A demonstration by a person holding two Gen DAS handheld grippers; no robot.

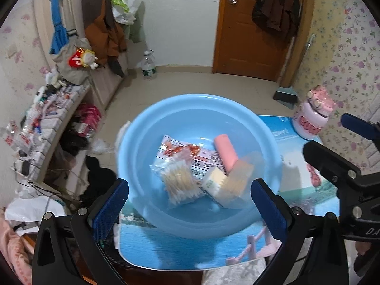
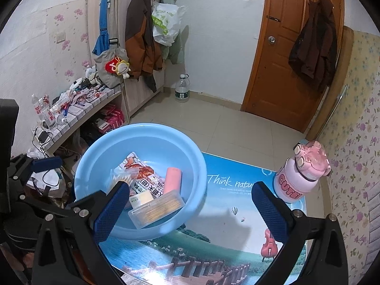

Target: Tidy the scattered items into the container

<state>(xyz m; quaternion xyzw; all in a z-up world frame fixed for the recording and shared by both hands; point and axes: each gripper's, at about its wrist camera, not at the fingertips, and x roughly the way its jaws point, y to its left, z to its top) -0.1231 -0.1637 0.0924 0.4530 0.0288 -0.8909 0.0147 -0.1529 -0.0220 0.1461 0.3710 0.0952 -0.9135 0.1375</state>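
Scenic mat [image 2: 228, 213] covers the table; blue basin [image 1: 199, 104] sits on its left part. Inside the basin: printed snack packet [image 1: 187, 154] at centre, pink tube [image 1: 224, 153] to its right, clear stick box [image 2: 156, 206] at the near wall, bag of cotton swabs [image 1: 178, 185] beside it (edges blurred). Pink bottle [image 2: 301, 173] stands right of the basin, well apart. Left gripper [image 1: 190, 209] above the basin's near rim, spread wide, empty. Right gripper [image 2: 190, 213] just right of the basin, likewise spread and empty.

Light blue basin [image 2: 142, 135]; pink roll [image 2: 173, 180] inside it; red-and-white printed packet [image 2: 142, 173]. Tabletop [image 2: 225, 213] carries a blue-green landscape print. Pink bottle [image 2: 301, 173] at two o'clock. Floral wallpaper [image 2: 356, 166].
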